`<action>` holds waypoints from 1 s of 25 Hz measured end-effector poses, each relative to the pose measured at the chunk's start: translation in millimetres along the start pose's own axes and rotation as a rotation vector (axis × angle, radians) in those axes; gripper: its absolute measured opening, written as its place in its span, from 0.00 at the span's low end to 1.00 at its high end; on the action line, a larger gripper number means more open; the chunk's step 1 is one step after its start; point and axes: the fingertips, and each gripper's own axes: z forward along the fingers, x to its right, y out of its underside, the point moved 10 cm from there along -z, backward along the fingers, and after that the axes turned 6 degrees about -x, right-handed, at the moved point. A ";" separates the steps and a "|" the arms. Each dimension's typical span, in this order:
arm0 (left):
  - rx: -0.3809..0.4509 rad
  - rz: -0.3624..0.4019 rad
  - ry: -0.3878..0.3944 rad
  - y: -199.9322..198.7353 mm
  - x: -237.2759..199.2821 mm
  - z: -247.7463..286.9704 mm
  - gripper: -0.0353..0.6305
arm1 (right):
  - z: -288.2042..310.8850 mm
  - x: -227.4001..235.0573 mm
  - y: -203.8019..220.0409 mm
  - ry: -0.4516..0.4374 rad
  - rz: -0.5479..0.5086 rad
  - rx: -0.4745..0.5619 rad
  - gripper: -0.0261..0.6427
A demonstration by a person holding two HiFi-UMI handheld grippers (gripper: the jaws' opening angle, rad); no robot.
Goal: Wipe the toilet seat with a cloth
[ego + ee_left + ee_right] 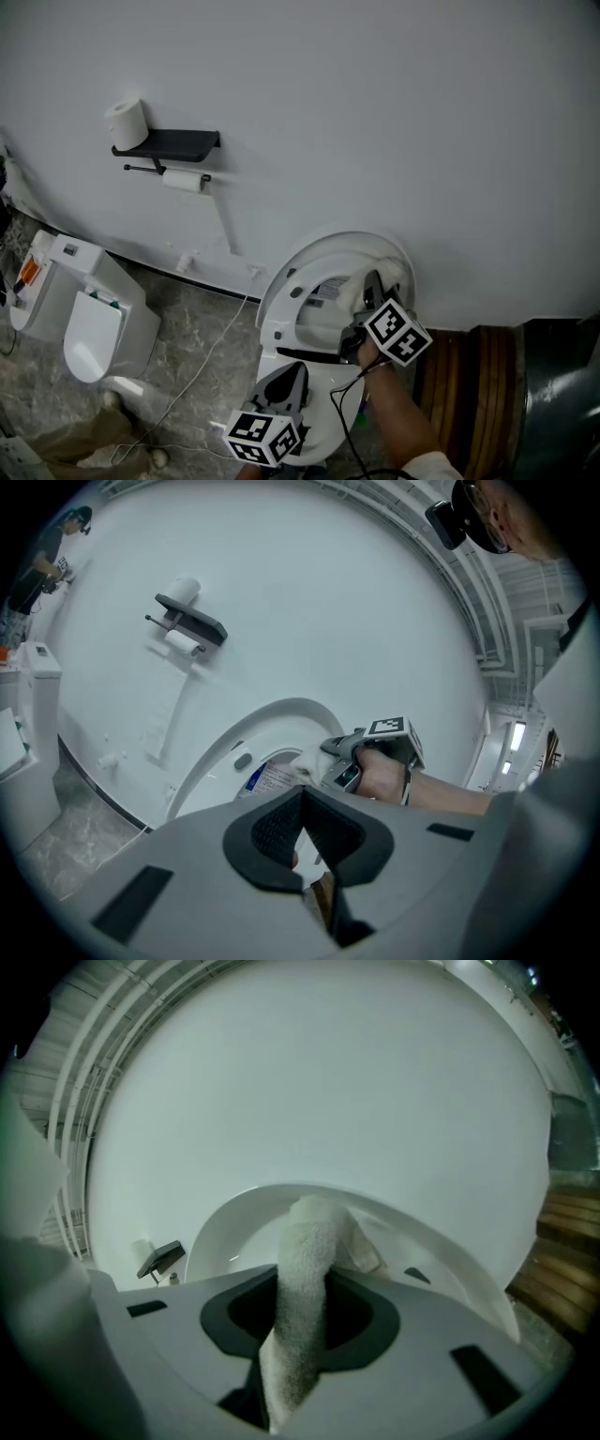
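A white toilet stands against the wall with its seat raised. My right gripper is shut on a white cloth and presses it against the upper right of the raised seat. In the right gripper view the cloth runs out between the jaws onto the seat's curved rim. My left gripper hangs over the front of the bowl, shut with nothing in it. The left gripper view shows its closed jaws and, beyond them, the right gripper with the cloth.
A dark wall shelf carries a paper roll, with a second roll hung below. A white unit stands on the stone floor at left. A cable trails across the floor. Brown wooden slats stand right of the toilet.
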 end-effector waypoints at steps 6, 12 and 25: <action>0.001 0.056 0.027 -15.1 7.3 4.6 0.05 | -7.9 2.2 -6.9 -0.041 -0.036 -0.043 0.19; -0.006 0.111 0.007 -30.4 13.1 7.7 0.05 | -54.0 -7.3 -9.9 -0.157 -0.088 -0.022 0.19; -0.122 0.161 0.059 -30.9 30.1 -20.2 0.05 | -200.0 11.4 34.0 -0.146 -0.111 -0.177 0.19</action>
